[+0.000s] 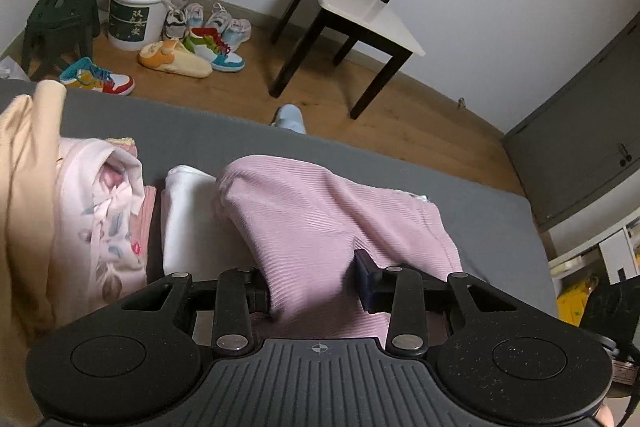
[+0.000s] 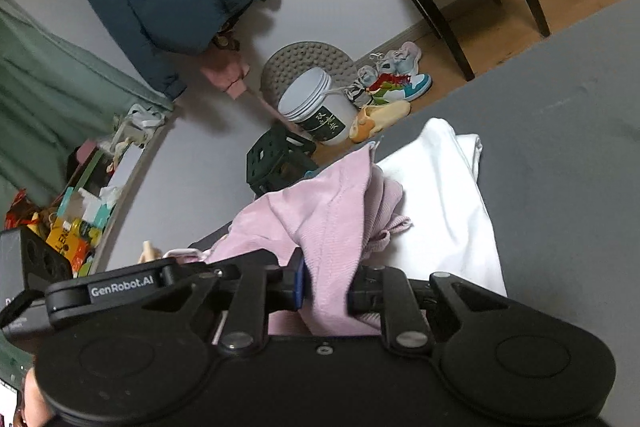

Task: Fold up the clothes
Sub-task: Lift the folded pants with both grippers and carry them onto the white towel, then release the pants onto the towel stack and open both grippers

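Both grippers pinch the pink ribbed garment [image 1: 320, 211] at 2 spots, so the cloth hangs spread between them above the grey bed [image 1: 488, 227]. The left gripper [image 1: 312, 287] has its jaws narrowed onto a thick bunch; the right gripper [image 2: 326, 287] clamps a hanging fold. Beneath lies a white garment [image 2: 440, 211], likely folded already.

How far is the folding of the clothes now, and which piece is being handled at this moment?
Done, it seems: a white garment lies flat and folded on the grey bed. In hand: the pink ribbed garment is pinched by both the left tool and the right tool, bunched and lifted, not yet folded. Left: a floral pink piece and a cream one lie crumpled beside it.
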Tool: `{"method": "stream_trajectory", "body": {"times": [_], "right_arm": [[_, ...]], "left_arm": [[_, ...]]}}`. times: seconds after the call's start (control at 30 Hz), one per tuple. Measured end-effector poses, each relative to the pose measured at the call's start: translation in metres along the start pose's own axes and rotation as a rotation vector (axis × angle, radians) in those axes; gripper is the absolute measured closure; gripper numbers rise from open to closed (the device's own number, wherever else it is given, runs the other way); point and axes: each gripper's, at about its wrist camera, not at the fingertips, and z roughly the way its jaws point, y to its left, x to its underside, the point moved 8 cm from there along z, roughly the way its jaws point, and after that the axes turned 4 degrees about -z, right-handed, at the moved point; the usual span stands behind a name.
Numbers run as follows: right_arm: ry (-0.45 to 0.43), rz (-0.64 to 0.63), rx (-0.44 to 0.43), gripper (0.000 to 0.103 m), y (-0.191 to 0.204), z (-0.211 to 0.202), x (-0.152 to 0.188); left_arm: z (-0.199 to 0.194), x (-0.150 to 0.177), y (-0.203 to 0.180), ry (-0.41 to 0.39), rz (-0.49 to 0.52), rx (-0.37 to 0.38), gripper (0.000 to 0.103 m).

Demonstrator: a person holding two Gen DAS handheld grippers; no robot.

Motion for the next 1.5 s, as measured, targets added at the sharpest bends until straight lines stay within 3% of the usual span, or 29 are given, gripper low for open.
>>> {"method": "stream_trajectory", "body": {"times": [0.07, 0.13, 0.17, 0.3, 0.5, 0.6, 0.77, 0.9, 1.0, 1.07, 1.23, 1.37, 1.5], "right_arm": [[-0.002, 0.02, 0.004, 0.085, -0.007, 0.002, 0.0], [0.004, 0.028, 0.004, 0.084, -0.012, 0.004, 0.002], [0.008, 0.034, -0.001, 0.082, -0.014, 0.003, 0.003], [0.014, 0.072, -0.017, 0.076, -0.021, -0.004, 0.003], [-0.053, 0.057, 0.014, 0.075, -0.021, -0.037, -0.017], [-0.093, 0.001, 0.032, 0.074, -0.013, -0.053, -0.026], [-0.101, -0.159, 0.002, 0.073, 0.029, -0.046, -0.032], [-0.075, -0.05, -0.037, 0.072, 0.03, -0.018, -0.032], [-0.062, 0.08, -0.026, 0.072, 0.008, 0.005, -0.03], [-0.061, 0.126, -0.027, 0.078, -0.005, 0.013, -0.029], [-0.07, 0.15, -0.033, 0.08, -0.02, 0.011, -0.031], [-0.123, 0.021, -0.029, 0.07, -0.002, -0.025, -0.04], [-0.166, -0.179, -0.041, 0.055, 0.029, -0.082, -0.025]], "left_arm": [[0.006, 0.001, 0.006, 0.014, -0.016, 0.005, 0.059], [0.01, 0.006, 0.014, 0.025, -0.032, 0.003, 0.041], [0.011, 0.009, 0.018, 0.028, -0.04, 0.003, 0.04], [0.005, 0.013, 0.022, 0.032, -0.058, 0.067, 0.04], [-0.029, -0.002, 0.026, -0.017, -0.012, 0.013, 0.039], [-0.053, -0.009, 0.019, -0.07, 0.033, 0.02, 0.039], [-0.063, -0.009, -0.01, -0.114, 0.056, 0.153, 0.035], [-0.036, 0.003, -0.004, -0.073, -0.095, 0.199, 0.035], [-0.02, 0.015, 0.014, -0.078, -0.16, 0.171, 0.035], [-0.018, 0.021, 0.023, -0.106, -0.173, 0.176, 0.035], [-0.016, 0.034, 0.032, -0.105, -0.141, 0.169, 0.035], [-0.044, 0.032, 0.022, -0.149, -0.139, 0.231, 0.035], [-0.094, 0.045, 0.007, -0.249, -0.041, 0.268, 0.032]]}}
